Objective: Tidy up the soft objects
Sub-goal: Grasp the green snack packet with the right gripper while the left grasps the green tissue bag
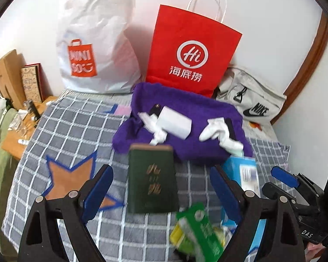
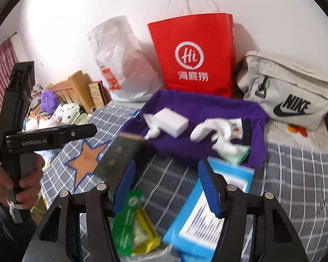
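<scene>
Hovering over the bed, both claws are sitting open with nothing in them: left claw (image 1: 161, 187), right claw (image 2: 166, 185). Nearest is a green packet (image 2: 129, 220), blue pack (image 2: 210, 216) and green book (image 1: 152, 179) on the checked bedspread (image 1: 76, 131). Behind, the purple towel (image 1: 185, 113) is lying rumpled, carrying white socks (image 1: 220, 135) and a charger (image 1: 175, 122). Red bag (image 1: 192, 50) is standing at the wall.

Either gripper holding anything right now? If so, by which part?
Nothing held. The left gripper and the right gripper both have open jaws with nothing between the pads; the green book lies on the bed beyond them.
</scene>
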`<control>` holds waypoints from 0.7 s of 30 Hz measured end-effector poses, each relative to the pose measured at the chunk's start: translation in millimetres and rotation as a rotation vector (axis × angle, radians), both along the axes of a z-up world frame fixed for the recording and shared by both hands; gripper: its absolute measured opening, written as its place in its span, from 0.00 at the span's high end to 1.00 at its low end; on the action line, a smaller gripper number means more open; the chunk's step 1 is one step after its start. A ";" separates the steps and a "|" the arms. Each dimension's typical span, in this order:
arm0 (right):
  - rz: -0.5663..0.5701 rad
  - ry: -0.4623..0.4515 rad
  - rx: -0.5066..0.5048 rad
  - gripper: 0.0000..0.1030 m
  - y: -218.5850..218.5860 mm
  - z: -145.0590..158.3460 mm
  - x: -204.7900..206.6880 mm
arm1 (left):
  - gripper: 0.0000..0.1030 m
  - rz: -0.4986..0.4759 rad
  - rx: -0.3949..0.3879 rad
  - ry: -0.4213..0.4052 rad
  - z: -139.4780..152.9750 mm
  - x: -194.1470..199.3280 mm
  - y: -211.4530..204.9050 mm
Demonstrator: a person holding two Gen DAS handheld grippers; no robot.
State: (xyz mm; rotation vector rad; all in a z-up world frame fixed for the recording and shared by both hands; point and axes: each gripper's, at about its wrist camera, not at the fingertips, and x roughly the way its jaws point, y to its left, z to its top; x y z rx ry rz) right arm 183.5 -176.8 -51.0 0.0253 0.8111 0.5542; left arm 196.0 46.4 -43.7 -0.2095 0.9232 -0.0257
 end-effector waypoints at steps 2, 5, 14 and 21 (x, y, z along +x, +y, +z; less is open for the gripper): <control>0.011 0.012 0.006 0.42 2.7 -4.2 -13.7 | 0.13 0.001 0.025 -0.007 -1.8 -16.6 2.1; 0.032 0.031 0.013 0.42 11.5 -14.6 -34.4 | 0.13 0.023 0.037 -0.009 -6.2 -35.6 9.2; 0.081 0.045 -0.095 0.46 53.5 -51.3 -64.2 | 0.13 0.087 0.043 0.011 -36.9 -77.7 36.0; 0.058 0.065 -0.179 0.50 73.4 -70.9 -61.3 | 0.13 0.090 -0.013 0.053 -65.3 -87.2 49.5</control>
